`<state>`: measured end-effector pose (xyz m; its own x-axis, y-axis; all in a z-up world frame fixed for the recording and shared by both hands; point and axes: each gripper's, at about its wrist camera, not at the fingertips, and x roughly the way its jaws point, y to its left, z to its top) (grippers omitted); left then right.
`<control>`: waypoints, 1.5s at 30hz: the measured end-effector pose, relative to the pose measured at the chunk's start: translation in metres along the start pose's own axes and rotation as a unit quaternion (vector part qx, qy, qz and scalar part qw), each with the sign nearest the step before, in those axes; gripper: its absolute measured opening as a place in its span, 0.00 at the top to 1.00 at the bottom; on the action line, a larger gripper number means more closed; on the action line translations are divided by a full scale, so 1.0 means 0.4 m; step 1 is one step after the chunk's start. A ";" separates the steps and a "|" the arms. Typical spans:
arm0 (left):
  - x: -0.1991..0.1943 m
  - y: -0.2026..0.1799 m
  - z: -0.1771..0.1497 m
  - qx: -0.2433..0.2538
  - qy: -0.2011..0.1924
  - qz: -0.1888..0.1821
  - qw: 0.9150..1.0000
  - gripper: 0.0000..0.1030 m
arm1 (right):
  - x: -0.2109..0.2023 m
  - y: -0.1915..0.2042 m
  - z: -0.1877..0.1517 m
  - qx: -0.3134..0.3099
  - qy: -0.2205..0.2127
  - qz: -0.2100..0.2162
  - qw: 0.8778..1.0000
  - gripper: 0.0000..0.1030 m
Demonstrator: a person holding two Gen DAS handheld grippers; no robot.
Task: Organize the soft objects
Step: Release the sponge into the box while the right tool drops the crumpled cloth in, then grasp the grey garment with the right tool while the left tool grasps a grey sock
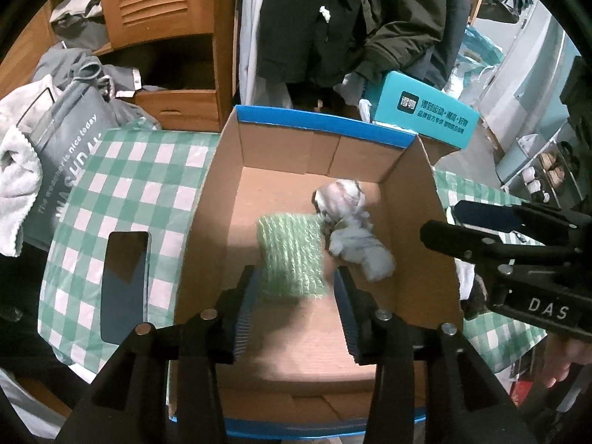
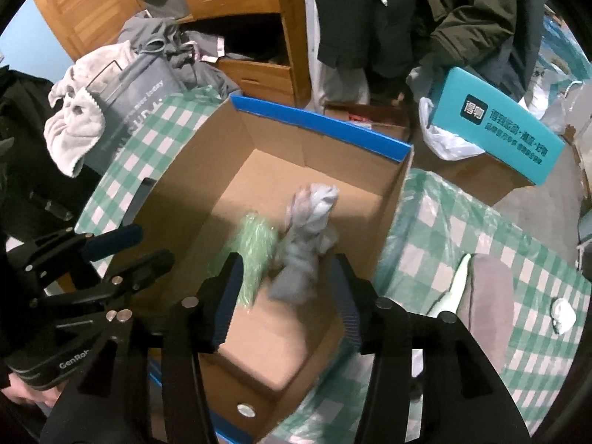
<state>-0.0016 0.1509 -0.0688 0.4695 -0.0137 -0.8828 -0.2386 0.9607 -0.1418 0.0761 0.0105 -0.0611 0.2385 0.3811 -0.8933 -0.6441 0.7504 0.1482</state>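
Both your tongs hover over the cardboard box (image 1: 410, 222), jaws spread wide, nothing held. Left gripper (image 1: 296, 296) is centred over the box; right gripper (image 2: 286, 288) sits over its right half, w/ its body showing at 3 o'clock in the left wrist view.

Two soft items already lie on the box floor: green knit cloth (image 1: 292, 255) and, touching its right edge, a grey bundle (image 1: 355, 236). From the left tongs the green cloth is dead ahead at 12 o'clock, just past the fingertips, long axis running roughly 12–6. Grey bundle is at abt 1 o'clock, long axis slanting 11–5. From the right tongs the bundle is at 12, green cloth at 10–11.

Left is nearer the green cloth, right nearer the bundle. Both items look blurred, so exact edges are uncertain.

Room: box floor is bare toward 9 and 6 o'clock. Right wall is close to the bundle, so I'd judge little clearance there. On the checked tablecloth (image 1: 122, 170), a phone (image 1: 124, 285) lies at 9 o'clock outside the box; more fabric (image 2: 484, 303) lies at 3 o'clock in the right wrist view.
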 end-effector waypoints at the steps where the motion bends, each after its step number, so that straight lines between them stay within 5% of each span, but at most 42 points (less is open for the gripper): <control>1: 0.000 -0.002 0.000 0.000 0.000 -0.002 1.000 0.58 | -0.002 -0.003 -0.001 0.000 -0.001 -0.002 1.000 0.48; 45: 0.043 -0.462 -0.030 0.163 0.025 -0.050 0.985 0.40 | -0.152 -0.420 -0.258 0.135 -0.019 -0.068 0.988 0.31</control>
<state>0.0404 -0.0301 -0.0633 0.4333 -0.1187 -0.8934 0.0962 0.9917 -0.0851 0.0946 -0.1944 -0.0757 0.3407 0.2831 -0.8965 -0.3876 0.9111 0.1404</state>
